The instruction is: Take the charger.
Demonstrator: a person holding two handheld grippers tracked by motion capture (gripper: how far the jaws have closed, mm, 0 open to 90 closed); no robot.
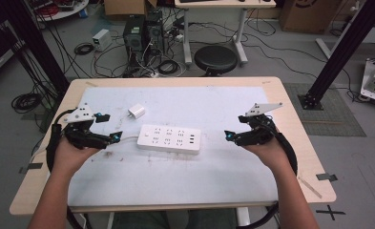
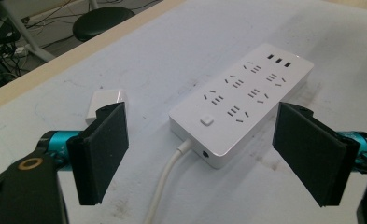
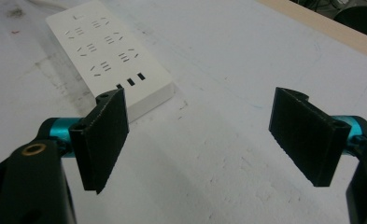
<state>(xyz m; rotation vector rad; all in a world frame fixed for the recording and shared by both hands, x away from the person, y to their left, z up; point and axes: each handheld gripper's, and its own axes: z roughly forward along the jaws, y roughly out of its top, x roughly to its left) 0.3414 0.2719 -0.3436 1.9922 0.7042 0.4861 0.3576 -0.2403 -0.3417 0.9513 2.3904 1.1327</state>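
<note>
White power strip (image 1: 169, 139) lies untouched between our two wide-open hand-held grippers; next, we judge, the left hand-held gripper (image 1: 108, 127) reaches for the charger (image 1: 137, 111).

High view overhead, facing forward; both gripper views low, close, sharing power strip (image 1: 169, 139)

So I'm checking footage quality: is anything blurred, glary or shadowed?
High view: even light, soft overall, white rectangular plastic power strip readable. Left gripper view: strip's sockets sharp, close black tongs slightly soft. Right gripper view: tongs cast faint shadows; no glare.
</note>
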